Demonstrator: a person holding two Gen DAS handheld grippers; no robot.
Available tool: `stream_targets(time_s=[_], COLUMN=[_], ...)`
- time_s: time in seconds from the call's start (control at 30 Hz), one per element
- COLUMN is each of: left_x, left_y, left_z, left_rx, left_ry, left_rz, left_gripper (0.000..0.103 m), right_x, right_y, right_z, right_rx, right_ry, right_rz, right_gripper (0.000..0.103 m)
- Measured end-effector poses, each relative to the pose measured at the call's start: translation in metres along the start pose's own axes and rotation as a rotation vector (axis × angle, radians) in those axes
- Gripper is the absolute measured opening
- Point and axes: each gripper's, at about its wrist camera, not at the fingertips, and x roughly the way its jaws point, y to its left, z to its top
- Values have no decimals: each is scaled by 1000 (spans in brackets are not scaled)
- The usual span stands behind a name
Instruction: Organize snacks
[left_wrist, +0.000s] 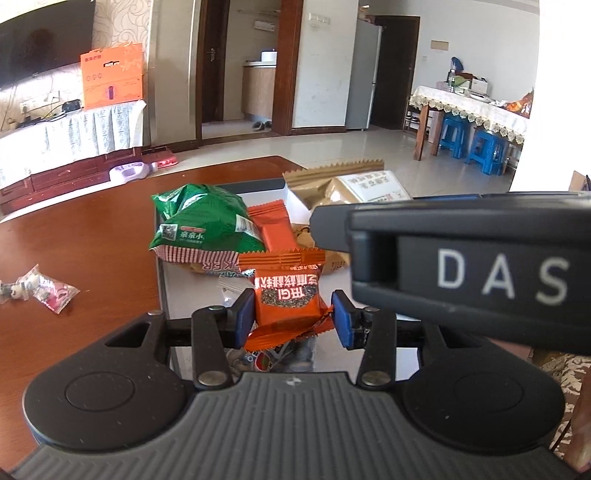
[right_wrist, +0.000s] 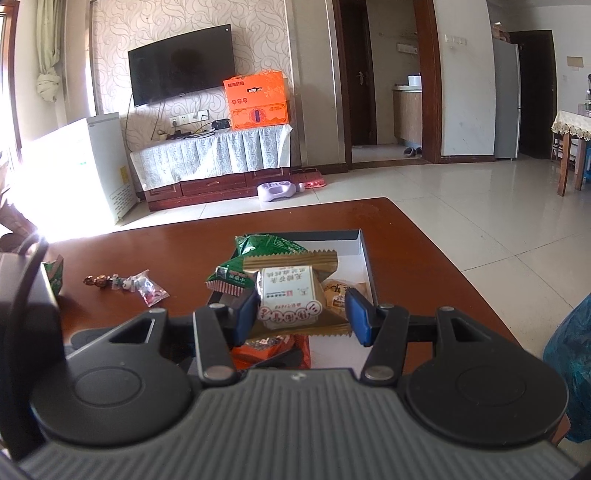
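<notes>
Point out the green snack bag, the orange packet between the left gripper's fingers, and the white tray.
green snack bag (left_wrist: 207, 221): left wrist view, front face.
orange packet (left_wrist: 286, 295): left wrist view, printed middle.
white tray (right_wrist: 354, 245): right wrist view, far inner wall.

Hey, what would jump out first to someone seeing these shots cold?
Probably the orange snack packet sitting between the open fingers of the left hand-held gripper, over the white tray. Next, the tan-and-white pastry packet between the open fingers of the right hand-held gripper, with a green bag just behind.

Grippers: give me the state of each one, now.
Left gripper: open around the orange snack packet, not clamped.
Right gripper: open around the tan-and-white snack packet, not clamped.
</notes>
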Motion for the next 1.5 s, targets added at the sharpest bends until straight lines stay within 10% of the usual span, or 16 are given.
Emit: stream_targets(time_s=[1.5], left_x=[16], left_y=[14], left_z=[-10], left_rx=[-41], left_ry=[58], left_rz=[84], left_gripper=[61], right_x=[87], right_y=[4], right_z=[2], right_rx=[-82], right_ry=[187], right_rz=[24], right_gripper=[54])
